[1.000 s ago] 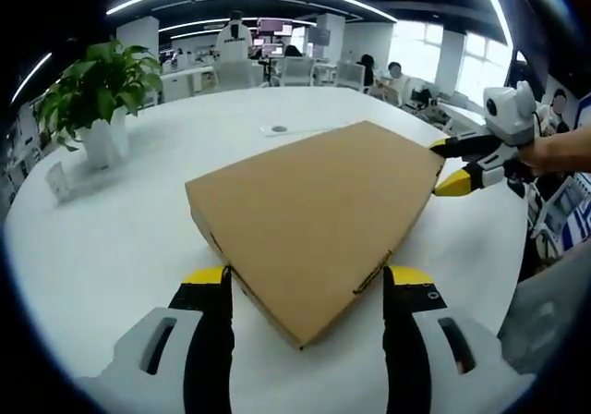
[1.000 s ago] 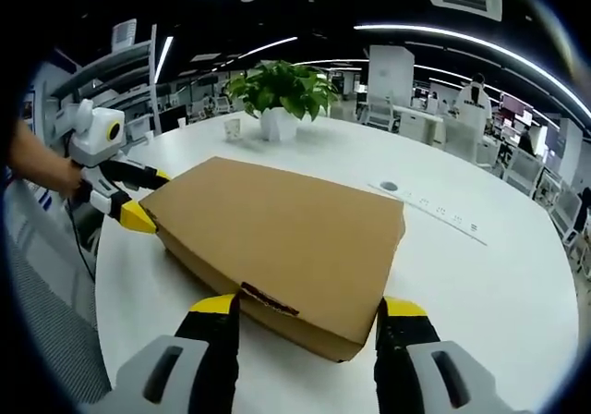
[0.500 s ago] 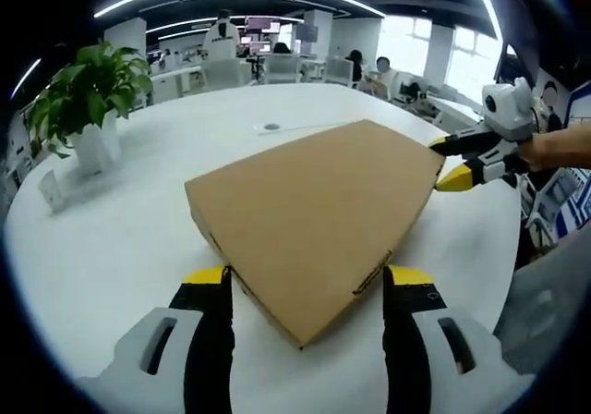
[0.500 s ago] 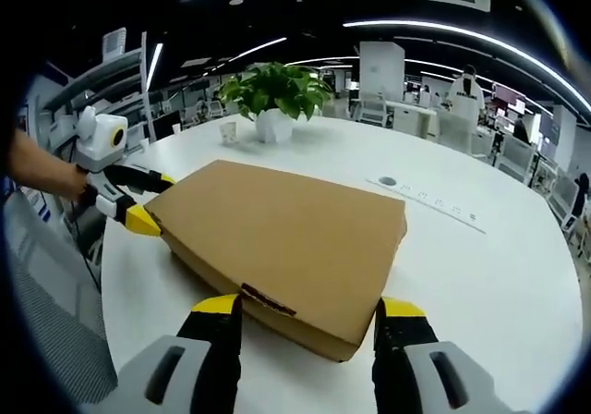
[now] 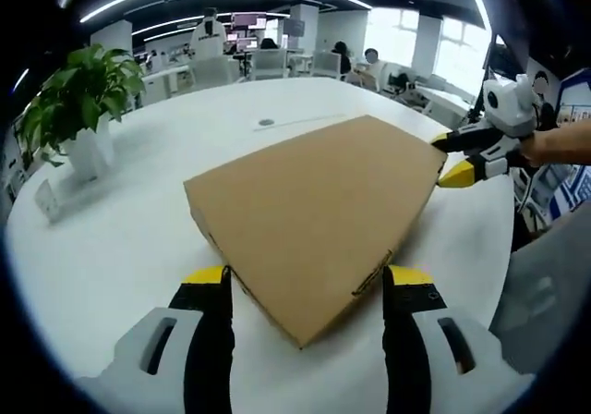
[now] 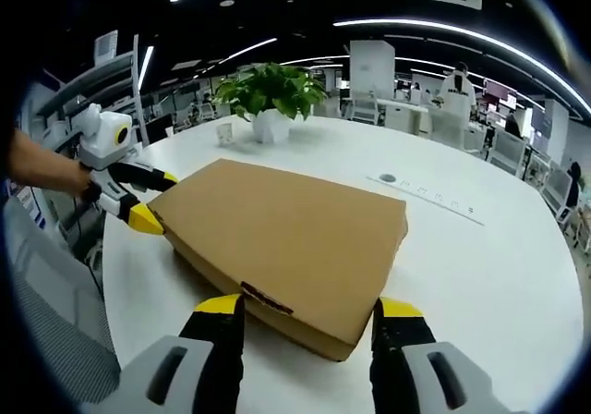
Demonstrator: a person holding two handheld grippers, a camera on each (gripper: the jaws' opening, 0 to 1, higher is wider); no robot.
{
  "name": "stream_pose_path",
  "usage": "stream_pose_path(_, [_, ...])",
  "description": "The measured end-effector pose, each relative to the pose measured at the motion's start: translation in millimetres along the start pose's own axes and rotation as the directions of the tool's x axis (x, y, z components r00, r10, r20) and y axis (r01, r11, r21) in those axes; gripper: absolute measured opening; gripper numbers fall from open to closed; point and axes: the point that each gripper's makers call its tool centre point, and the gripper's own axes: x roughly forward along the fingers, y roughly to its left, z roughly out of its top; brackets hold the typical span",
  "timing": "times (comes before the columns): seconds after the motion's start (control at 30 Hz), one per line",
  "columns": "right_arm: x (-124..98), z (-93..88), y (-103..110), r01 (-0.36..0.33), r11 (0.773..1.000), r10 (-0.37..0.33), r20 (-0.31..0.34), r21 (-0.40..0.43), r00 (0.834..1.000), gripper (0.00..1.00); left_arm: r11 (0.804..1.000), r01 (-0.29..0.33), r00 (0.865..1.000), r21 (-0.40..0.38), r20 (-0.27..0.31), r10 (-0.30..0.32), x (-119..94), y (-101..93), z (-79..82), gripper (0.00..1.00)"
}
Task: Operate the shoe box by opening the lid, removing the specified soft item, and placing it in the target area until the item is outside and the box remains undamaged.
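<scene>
The left gripper view is looking low and close across one corner of the shoe box on the white desk, its jaws straddling that corner. The right gripper view is facing the box from the opposite corner, equally near. Both are sharing the box, the desk and the potted plant.

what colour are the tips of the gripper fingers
Yellow tips on black fingers, clearest in the left gripper view.

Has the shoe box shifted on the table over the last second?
No. The shoe box keeps its place against the cable port and the potted plant; only the background swings slightly, which is camera motion.
</scene>
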Motion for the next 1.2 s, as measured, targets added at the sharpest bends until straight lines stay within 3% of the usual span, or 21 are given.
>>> stream_pose_path(1.2, [15.6,6.7,78.1,0.05,0.999,-0.05,0.022,0.018,0.998,0.48,0.996,0.056,0.995,0.069,-0.081,-0.05,-42.1,53.2,-28.7,0.65])
